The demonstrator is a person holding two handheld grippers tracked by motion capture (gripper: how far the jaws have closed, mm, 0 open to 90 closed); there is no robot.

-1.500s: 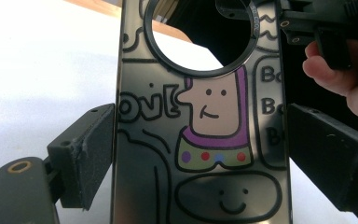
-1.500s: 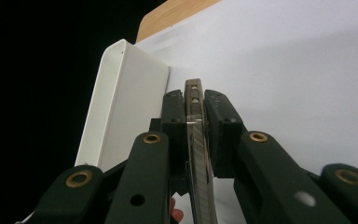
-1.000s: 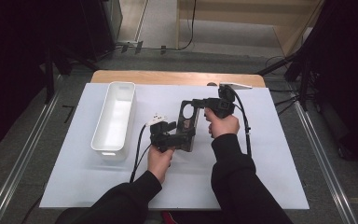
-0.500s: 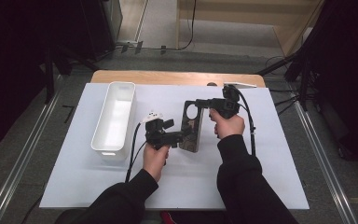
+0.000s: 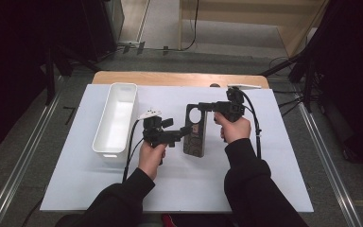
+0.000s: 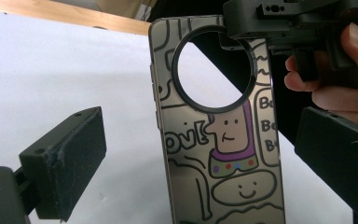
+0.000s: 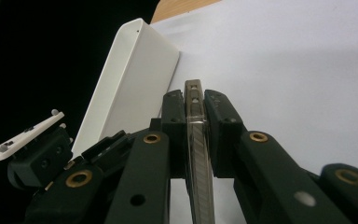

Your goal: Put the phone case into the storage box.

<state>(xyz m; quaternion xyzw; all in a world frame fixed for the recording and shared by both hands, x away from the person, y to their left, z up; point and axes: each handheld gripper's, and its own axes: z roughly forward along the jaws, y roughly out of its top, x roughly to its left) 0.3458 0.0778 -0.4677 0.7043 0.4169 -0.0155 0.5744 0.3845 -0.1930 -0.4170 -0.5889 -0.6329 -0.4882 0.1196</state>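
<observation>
A phone case [image 5: 194,131] with cartoon drawings and a round camera hole hangs upright over the white mat. My right gripper [image 5: 202,107] is shut on its top end; in the right gripper view the two pads [image 7: 175,126] press on the thin case edge [image 7: 196,140]. My left gripper [image 5: 182,134] comes in from the left, level with the case's middle. In the left gripper view the case [image 6: 214,140] stands between its wide-apart jaws, and neither pad [image 6: 63,161] touches it. My left gripper [image 6: 200,158] is open.
A long white bin [image 5: 116,118] lies on the mat to the left of the left hand, seen again as a white bin [image 7: 130,79] in the right gripper view. The white mat [image 5: 274,165] covers a wooden table [image 5: 179,78]. Dark floor and rails surround it.
My left gripper has backed off a little to the left and upward, uncovering more of the case. The right hand and the case have stayed put.
</observation>
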